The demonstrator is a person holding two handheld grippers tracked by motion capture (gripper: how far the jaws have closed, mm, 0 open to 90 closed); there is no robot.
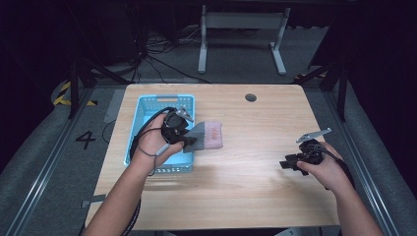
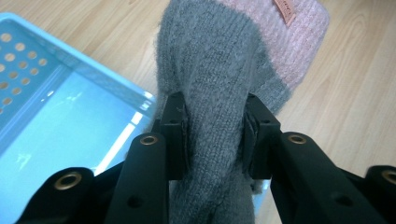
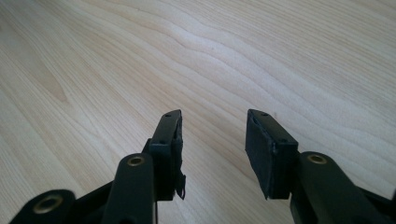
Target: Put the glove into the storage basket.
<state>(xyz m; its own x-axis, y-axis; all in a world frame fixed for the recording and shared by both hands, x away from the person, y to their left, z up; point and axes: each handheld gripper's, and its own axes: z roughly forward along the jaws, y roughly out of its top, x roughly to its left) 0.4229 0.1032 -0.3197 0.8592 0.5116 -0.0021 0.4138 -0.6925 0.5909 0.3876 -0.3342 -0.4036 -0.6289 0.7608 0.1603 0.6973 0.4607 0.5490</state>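
left claw (image 2: pixel 215 135) pinches our grey-pink knit (image 2: pixel 219 70) by its bunched end. it could slip off or snag the basket rim (image 2: pixel 116 88); our right claw (image 3: pixel 214 140) sits spread, empty.

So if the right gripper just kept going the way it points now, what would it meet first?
Most likely the bare wooden table. The right gripper has open jaws with nothing between them, and in its own view plain tabletop lies ahead. From above it aims left across the table, with nothing close; depth is hard to judge.
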